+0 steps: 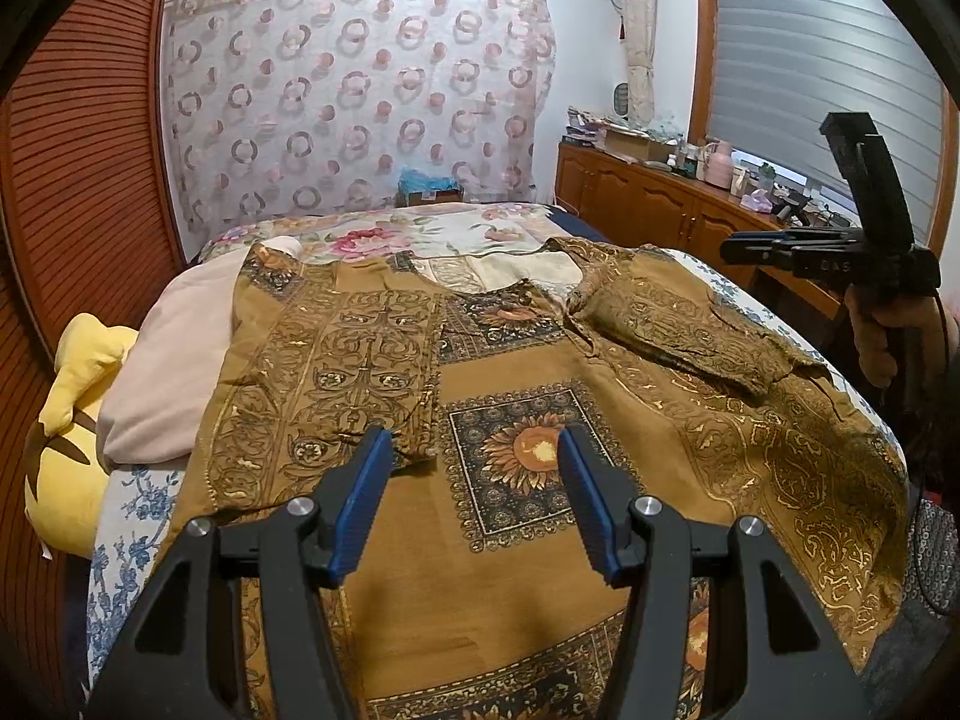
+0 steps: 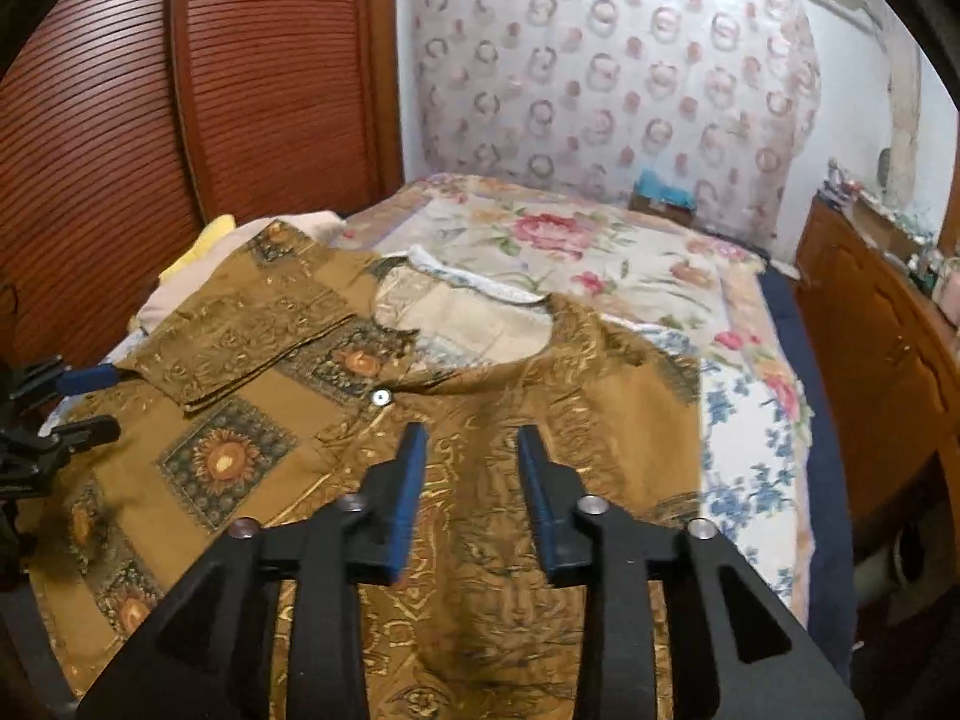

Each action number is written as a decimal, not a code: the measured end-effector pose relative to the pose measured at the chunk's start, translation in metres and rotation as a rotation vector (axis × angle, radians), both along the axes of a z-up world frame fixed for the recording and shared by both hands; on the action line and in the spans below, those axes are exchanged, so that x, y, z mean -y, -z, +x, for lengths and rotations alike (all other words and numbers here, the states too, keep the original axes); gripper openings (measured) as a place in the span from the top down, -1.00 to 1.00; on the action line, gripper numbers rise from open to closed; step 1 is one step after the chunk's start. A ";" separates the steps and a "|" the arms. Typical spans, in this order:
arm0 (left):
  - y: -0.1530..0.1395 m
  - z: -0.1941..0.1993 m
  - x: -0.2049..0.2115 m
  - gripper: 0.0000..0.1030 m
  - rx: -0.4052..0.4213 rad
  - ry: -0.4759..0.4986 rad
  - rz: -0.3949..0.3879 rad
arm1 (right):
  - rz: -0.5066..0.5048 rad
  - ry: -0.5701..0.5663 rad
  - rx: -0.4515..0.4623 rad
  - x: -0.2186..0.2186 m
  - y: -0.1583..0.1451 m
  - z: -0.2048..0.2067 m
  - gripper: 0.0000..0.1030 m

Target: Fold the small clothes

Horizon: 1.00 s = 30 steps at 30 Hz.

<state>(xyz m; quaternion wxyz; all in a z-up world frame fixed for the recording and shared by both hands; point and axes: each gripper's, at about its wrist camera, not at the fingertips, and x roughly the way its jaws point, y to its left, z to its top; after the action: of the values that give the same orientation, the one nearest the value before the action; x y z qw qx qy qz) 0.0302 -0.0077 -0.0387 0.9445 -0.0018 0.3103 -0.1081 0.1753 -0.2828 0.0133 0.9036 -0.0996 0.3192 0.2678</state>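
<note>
Below both spread claws (image 1: 474,450) (image 2: 471,450), the shirt (image 1: 540,372) lies flat.

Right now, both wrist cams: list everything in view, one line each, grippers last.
shirt: 1, brown with gold print and sunflower squares, spread flat on the bed, both sleeves folded inward
bedspread: 1, cream with pink flowers, beyond the shirt's collar
sheet: 1, white with blue flowers, under the shirt
pillow: 1, pale pink, left of the shirt
plush toy: 1, yellow, at the bed's left edge
curtain: 1, sheer with pink rings, on the far wall
cabinet: 1, brown wood, cluttered top, along the right wall
slatted door: red-brown, left
blinds: grey, at the window
left gripper: black, blue pads, open above the shirt
right gripper: black, blue pads, open above the shirt
</note>
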 end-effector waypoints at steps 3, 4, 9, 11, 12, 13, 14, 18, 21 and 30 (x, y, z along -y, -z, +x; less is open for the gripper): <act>0.001 0.003 -0.002 -0.10 -0.001 0.002 0.010 | -0.013 0.037 -0.004 0.014 0.005 0.008 0.26; 0.000 0.005 -0.003 -0.10 -0.002 -0.002 0.017 | -0.022 0.054 -0.014 0.020 0.009 0.013 0.26; -0.004 0.024 -0.019 -0.10 -0.009 -0.022 0.025 | -0.080 0.124 -0.086 0.041 0.042 0.045 0.26; -0.006 0.036 -0.027 -0.10 -0.015 -0.040 0.036 | -0.107 0.137 -0.106 0.046 0.053 0.057 0.26; -0.006 0.041 -0.030 -0.10 -0.018 -0.048 0.043 | -0.117 0.143 -0.118 0.049 0.058 0.065 0.26; -0.006 0.046 -0.033 -0.10 -0.023 -0.055 0.049 | -0.119 0.147 -0.124 0.052 0.061 0.070 0.26; -0.007 0.053 -0.038 -0.10 -0.027 -0.062 0.053 | -0.119 0.151 -0.127 0.053 0.062 0.073 0.26; -0.007 0.077 -0.054 -0.10 -0.042 -0.095 0.060 | -0.097 0.165 -0.135 0.062 0.063 0.094 0.25; -0.006 0.098 -0.066 -0.10 -0.053 -0.122 0.073 | -0.085 0.163 -0.152 0.064 0.063 0.110 0.22; 0.002 0.150 -0.089 -0.10 -0.102 -0.161 0.092 | -0.106 0.157 -0.180 0.062 0.072 0.149 0.22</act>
<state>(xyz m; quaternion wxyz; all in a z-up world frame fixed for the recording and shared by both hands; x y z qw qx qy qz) 0.1801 0.0817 -0.0412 0.9321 0.0110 0.3617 -0.0173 0.3241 -0.3447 -0.0591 0.8829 -0.0973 0.4196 0.1868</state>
